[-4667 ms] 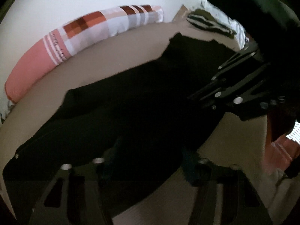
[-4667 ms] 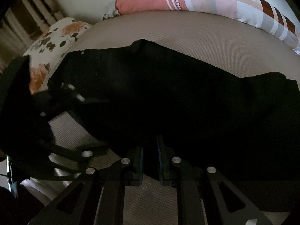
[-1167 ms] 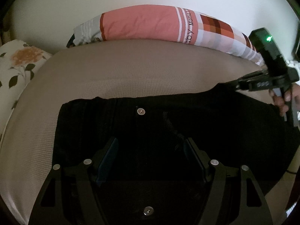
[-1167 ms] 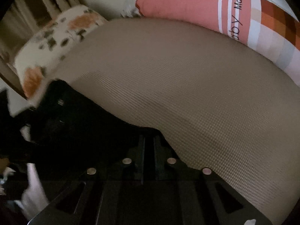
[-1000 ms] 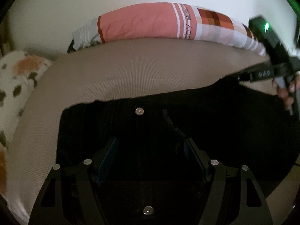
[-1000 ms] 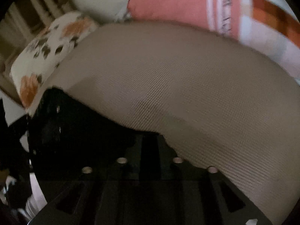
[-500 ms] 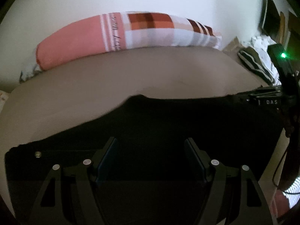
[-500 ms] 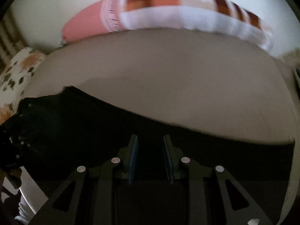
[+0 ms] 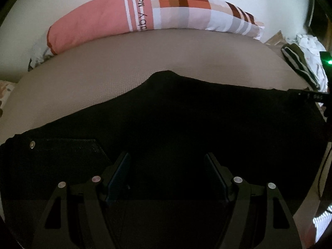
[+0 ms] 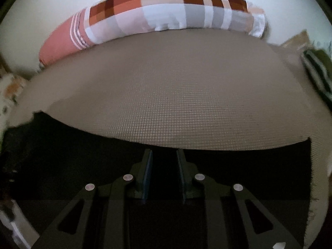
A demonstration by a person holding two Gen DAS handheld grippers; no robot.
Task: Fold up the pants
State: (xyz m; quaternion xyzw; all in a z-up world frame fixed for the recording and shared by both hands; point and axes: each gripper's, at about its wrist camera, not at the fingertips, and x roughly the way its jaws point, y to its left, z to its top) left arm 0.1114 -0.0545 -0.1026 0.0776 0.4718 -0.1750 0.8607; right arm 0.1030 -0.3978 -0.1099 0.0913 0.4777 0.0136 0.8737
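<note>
While pants [image 9: 186, 124] lie flat on mattress [image 9: 124, 78] — left gripper [image 9: 168, 161] wide open above them, right gripper [image 10: 164, 155] closing, cloth between pads; bolster [image 9: 166, 10] behind.

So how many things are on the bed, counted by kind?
Black pants: 1
Long pink checked pillow: 1
Flowery pillow, only a sliver at the left edge: 1
Striped dark cloth on the pile at the right: 1
Total: 4
</note>
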